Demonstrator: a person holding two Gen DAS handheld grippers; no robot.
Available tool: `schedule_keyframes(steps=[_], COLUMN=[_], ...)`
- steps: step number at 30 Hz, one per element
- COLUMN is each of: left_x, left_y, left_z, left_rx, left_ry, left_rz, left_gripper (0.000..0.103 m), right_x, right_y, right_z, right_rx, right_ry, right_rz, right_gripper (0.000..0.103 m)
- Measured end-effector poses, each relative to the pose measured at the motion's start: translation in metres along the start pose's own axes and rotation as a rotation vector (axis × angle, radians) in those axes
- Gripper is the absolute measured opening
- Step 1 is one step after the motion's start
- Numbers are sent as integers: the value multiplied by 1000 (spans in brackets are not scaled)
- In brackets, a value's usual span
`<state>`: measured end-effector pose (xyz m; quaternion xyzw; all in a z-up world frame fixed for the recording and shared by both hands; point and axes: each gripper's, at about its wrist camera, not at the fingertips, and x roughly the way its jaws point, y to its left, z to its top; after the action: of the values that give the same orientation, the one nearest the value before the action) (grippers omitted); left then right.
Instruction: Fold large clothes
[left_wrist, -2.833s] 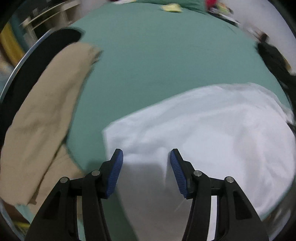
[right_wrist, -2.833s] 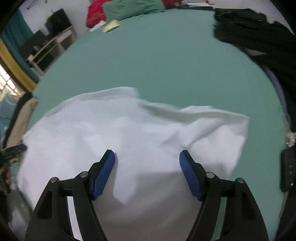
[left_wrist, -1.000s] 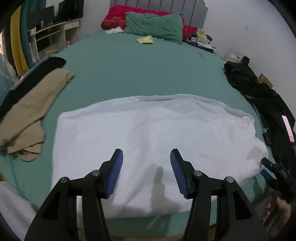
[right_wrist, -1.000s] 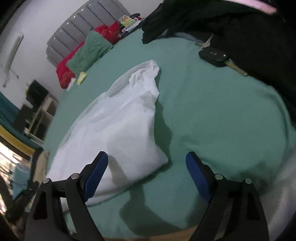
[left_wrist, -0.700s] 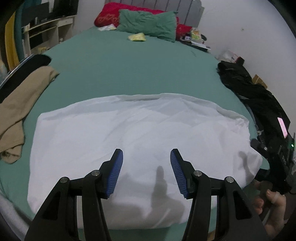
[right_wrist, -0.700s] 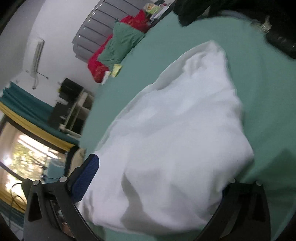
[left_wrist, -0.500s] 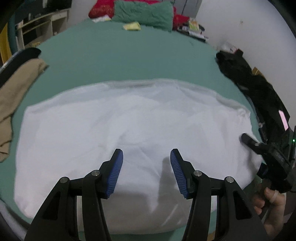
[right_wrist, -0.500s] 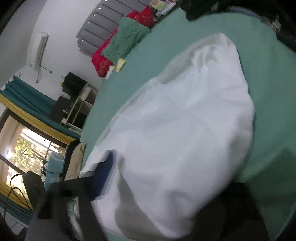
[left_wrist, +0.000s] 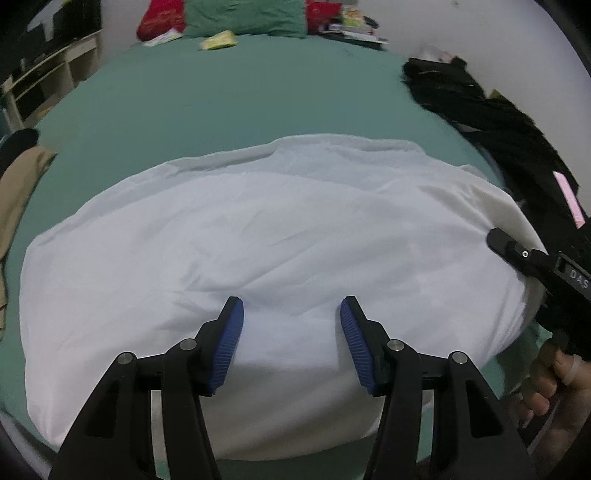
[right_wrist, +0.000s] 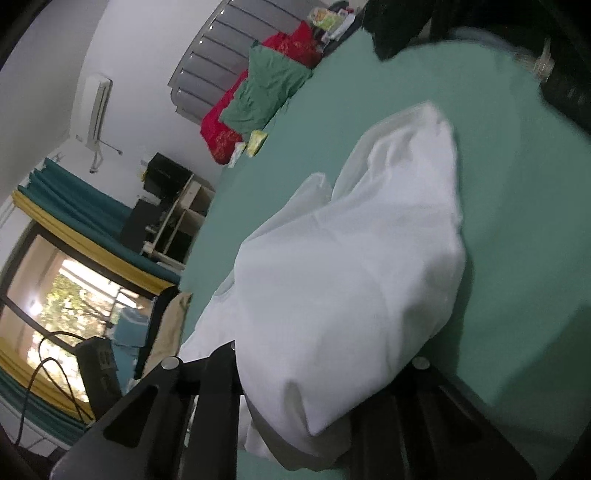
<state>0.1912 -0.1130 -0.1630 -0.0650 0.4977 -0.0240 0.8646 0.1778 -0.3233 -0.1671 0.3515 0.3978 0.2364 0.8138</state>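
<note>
A large white garment (left_wrist: 258, 236) lies spread on the green bed (left_wrist: 229, 99). My left gripper (left_wrist: 291, 317) is open, its blue pads just above the garment's near middle. The right gripper shows at the garment's right end in the left wrist view (left_wrist: 517, 254). In the right wrist view the white garment (right_wrist: 351, 266) fills the space between the right gripper's fingers (right_wrist: 218, 369); its pads are hidden by the cloth and the jaws stand wide apart.
Black clothes (left_wrist: 491, 122) lie along the bed's right side. A tan garment (left_wrist: 14, 195) lies at the left edge. Pillows (left_wrist: 240, 18) sit at the headboard. Shelves (right_wrist: 173, 225) and a window stand beyond the bed's left side.
My left gripper has moved in low over the garment's middle. My right gripper has swung to the garment's right end and pushed onto it, so cloth now lies between its fingers.
</note>
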Motion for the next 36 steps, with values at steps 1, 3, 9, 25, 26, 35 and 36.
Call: schedule_keyframes(steps=[1, 3, 9, 25, 26, 35, 36], left_x=[2, 12, 23, -5, -13, -80, -85], left_y=[-6, -15, -30, 4, 12, 135, 148], left_z=[0, -2, -3, 0, 0, -27, -31], left_rx=[3, 15, 72, 13, -1, -185, -202], left_ry=[4, 22, 14, -10, -26, -119, -123], left_rz=[-20, -43, 25, -120, -125, -33, -17], left_gripper=[57, 57, 59, 59, 59, 59, 59], right_x=[-5, -14, -10, 3, 7, 81, 95], right_y=[-1, -4, 0, 110, 117, 187, 194], right_z=[2, 6, 6, 0, 0, -37, -46], right_rx=[-13, -25, -47, -404, -415, -582, -603], right_ry=[-9, -26, -24, -47, -41, 101, 133], right_rz=[-20, -61, -113, -240, -242, -190, -181], right_gripper=[17, 17, 17, 17, 17, 18, 18])
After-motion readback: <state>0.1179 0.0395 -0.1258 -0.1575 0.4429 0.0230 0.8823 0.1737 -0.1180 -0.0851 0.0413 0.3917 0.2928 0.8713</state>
